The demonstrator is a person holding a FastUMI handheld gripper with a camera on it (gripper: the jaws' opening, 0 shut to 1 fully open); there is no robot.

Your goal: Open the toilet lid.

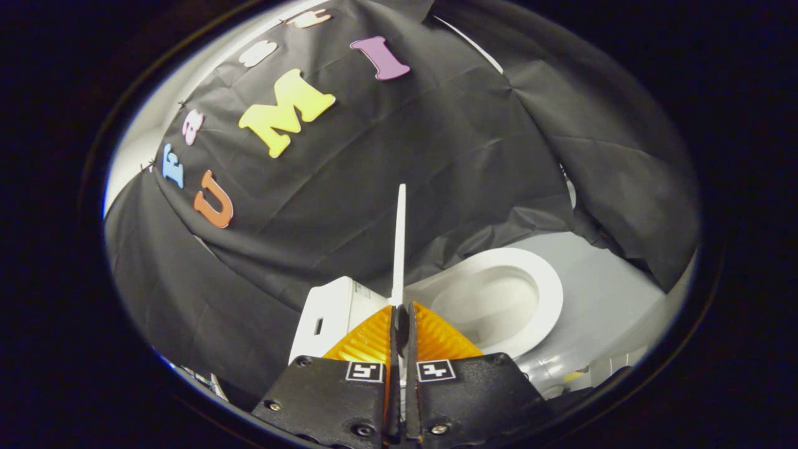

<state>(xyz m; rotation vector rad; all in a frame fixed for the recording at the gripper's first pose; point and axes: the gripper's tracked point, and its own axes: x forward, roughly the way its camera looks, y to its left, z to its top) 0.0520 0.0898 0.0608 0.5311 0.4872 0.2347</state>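
Fingers (pixel 371 340) of the gripper (pixel 399 324) clamp the thin edge of the lid (pixel 399 243), raised on edge toward twelve o'clock. Smooth hard plastic could slip free and slam onto the oval glossy seat (pixel 548 293) at two o'clock. Boxy tank (pixel 330 312) sits at ten o'clock.

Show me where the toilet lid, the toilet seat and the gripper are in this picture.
toilet lid (pixel 399 243): gripper view, on its thin raised edge, held between the fingers.
toilet seat (pixel 548 280): gripper view, on the white ring beside the bowl opening.
gripper (pixel 401 318): gripper view, midway between its fingertips, shut on the lid.
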